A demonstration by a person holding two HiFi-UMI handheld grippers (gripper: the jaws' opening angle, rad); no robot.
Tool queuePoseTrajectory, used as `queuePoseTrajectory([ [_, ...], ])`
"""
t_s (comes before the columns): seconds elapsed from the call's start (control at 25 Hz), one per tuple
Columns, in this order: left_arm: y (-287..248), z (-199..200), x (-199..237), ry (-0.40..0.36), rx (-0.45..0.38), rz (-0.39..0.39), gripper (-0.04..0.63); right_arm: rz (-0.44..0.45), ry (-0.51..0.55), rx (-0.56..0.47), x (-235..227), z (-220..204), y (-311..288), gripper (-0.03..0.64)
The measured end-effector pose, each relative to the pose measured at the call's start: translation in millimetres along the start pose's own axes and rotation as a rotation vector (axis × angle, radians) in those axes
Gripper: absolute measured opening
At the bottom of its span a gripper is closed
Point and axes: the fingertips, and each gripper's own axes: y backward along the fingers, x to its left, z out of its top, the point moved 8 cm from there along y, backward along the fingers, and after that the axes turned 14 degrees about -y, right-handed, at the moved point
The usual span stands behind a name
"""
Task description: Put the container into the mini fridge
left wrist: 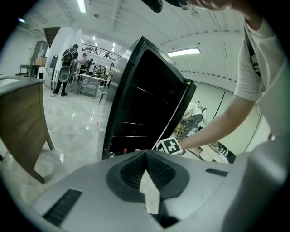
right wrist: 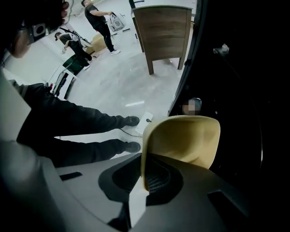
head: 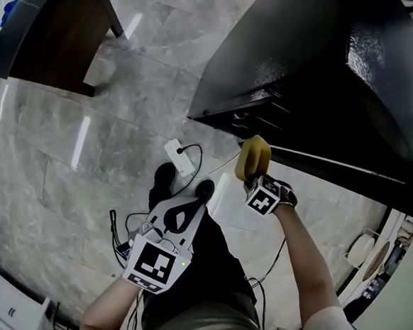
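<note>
The container (head: 253, 157), at frame centre, is pinched by its rim in the right tool (right wrist: 145, 170), just before the open fridge (head: 327, 78) at upper right, probably ready to go in. The left tool (left wrist: 146, 154), closed and empty, hangs lower centre.

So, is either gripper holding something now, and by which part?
The right gripper holds the yellow container, with its jaws closed on the thin edge of its side wall. The left gripper is shut and holds nothing.
</note>
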Motion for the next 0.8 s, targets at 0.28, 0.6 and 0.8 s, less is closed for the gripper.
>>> queuePoseTrajectory([
  [0.28,-36,-57,-3,0.074,-0.004,0.005,0.054,-0.023,-0.008,0.048,-35,-1,-71,0.031],
  [0.6,-85,-98,7,0.153,-0.022,0.015,0.054,-0.124,0.016,0.097,-85,-3,-135,0.031],
  [0.8,-117,-122,5,0.110,-0.009,-0.054,0.054,-0.157,0.020,0.145,-96,-7,-175,0.031],
])
